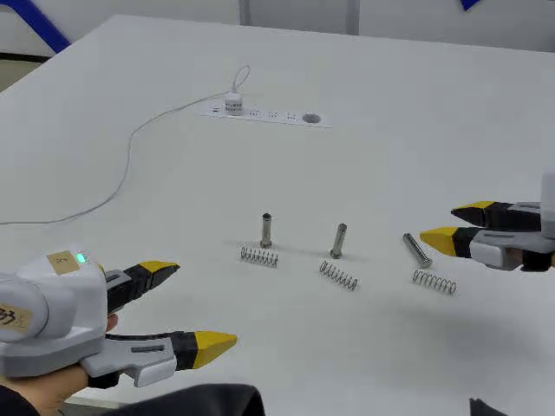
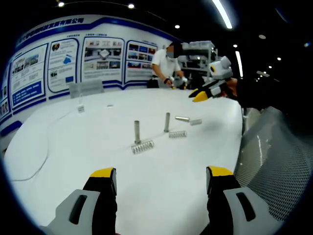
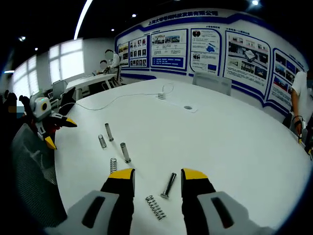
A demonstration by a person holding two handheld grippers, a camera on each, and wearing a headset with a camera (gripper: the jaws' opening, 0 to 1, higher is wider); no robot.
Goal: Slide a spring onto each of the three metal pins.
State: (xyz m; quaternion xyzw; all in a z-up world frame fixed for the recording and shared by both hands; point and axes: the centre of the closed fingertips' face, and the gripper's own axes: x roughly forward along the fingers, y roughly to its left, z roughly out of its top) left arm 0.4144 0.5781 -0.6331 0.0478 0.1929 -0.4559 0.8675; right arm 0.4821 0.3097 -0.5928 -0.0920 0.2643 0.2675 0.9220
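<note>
The left tool (image 1: pixel 195 303) is released, its yellow-tipped jaws wide apart and holding nothing. A hand (image 1: pixel 39 394) grips it over the near left corner of the bench (image 1: pixel 390 87). In the left gripper view both jaws rise from the bottom with bare white bench between them.

The right tool (image 1: pixel 444 222) is also released, jaws parted and empty. It hovers by the right edge with its tips pointing left, near the right pin (image 1: pixel 417 250) but apart from it. In the right gripper view that pin shows ahead between the two jaw tips, touched by neither.

The three pins sit in a row along the near side of the bench, about midway between the left and right edges. The left pin (image 1: pixel 266 230) stands upright. The middle pin (image 1: pixel 339 240) stands too, leaning slightly. The right pin lies flat, slanted across the bench.

No spring is on a pin. The left spring (image 1: pixel 259 256) lies just in front of the left pin. The middle spring (image 1: pixel 338 276) lies just in front of the middle pin. The right spring (image 1: pixel 434 282) lies near the flat pin, on its near side.

Toward the far edge lies a power strip (image 1: pixel 264 113) with a white plug (image 1: pixel 233 104) in it. A cable (image 1: pixel 130 156) runs from there to the left edge.
</note>
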